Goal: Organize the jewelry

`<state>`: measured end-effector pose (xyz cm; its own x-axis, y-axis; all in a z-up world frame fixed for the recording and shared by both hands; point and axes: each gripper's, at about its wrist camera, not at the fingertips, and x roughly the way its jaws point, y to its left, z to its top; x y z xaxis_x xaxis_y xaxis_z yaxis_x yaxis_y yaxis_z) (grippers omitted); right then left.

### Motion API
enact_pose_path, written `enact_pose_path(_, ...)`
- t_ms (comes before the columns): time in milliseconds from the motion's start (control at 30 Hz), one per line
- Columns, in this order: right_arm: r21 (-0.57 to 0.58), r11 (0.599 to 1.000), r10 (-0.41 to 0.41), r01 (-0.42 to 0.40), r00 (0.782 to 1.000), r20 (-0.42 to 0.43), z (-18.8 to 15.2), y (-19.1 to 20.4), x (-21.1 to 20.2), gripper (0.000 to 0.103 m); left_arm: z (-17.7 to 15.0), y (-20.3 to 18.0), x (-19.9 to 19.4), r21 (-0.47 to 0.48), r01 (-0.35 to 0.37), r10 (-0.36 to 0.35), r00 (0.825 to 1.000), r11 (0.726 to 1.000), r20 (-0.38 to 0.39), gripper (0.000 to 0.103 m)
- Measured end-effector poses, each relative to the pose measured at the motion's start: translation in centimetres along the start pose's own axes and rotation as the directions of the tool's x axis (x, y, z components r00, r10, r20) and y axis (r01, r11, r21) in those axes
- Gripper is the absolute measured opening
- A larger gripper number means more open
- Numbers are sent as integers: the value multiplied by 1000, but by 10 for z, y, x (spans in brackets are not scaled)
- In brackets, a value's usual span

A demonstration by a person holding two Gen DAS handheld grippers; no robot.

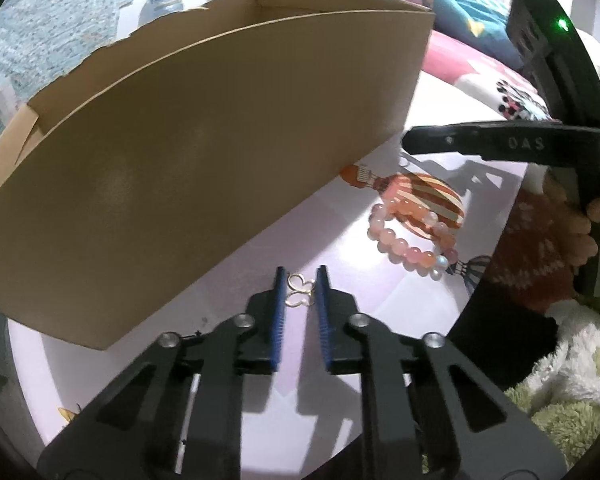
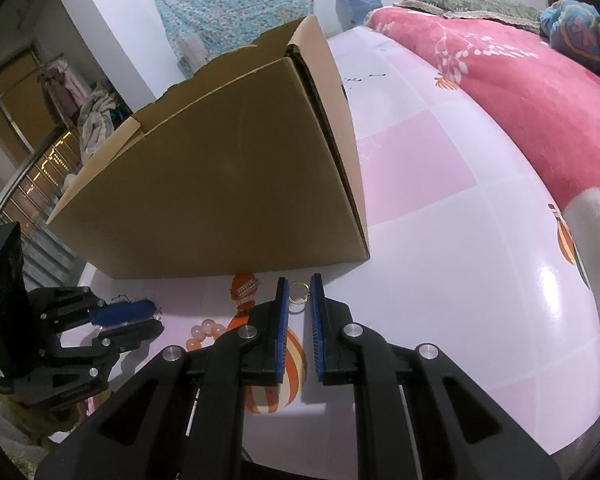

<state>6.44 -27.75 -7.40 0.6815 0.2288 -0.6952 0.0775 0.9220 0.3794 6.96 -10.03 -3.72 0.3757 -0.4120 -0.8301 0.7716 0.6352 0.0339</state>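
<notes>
gold wire piece (image 1: pixel 299 290) is sitting clamped in the left gripper (image 1: pixel 301 280) at lower centre, while the right gripper (image 2: pixel 299 286) is pinching a gold ring (image 2: pixel 299 293), both probably bound for the cardboard box (image 1: pixel 204 128).

Cardboard box (image 1: pixel 204 152): one
Pink bead bracelets (image 1: pixel 414 236): two, it seems; the loops overlap
Gold butterfly-shaped wire piece (image 1: pixel 300 290): one
Gold ring (image 2: pixel 299 293): one
Two-finger grippers: two; left gripper (image 1: pixel 301 280), right gripper (image 2: pixel 299 284)
Pink blanket (image 2: pixel 520 92): one
</notes>
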Motion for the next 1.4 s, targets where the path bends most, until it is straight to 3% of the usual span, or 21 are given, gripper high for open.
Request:
enact_pose_path(433,-1,1000,-1,1,1000,9,-1,0,-2,11,1,-6,2,16,-5,5,1000,1000,8,11)
enact_pose_path(467,-1,1000,-1,1,1000,9,-1,0,-2,11,1,-6,2,17,-6,5,1000,1000,10,9)
enact_pose_path(500,-1,1000,-1,1,1000,10,-1,0,-3,11,1,-6,1,18,-4,4,1000,1000,14,0)
enact_pose_path(833,-1,1000,-3,3,1000,17,-2,0,-7,11,0,5,-10,-44,6,-4,999,999,35,0)
enact_pose_path(1100,-11,1000,4,-4,1000,12,-1,2,-7,11,-5,12,-8,-44,-91,92,996,995,14,0)
enact_pose_path(1400,-10,1000,0,0,1000,12,0,2,-6,11,-7,-1,-3,-22,-73,73,997,997,0,0)
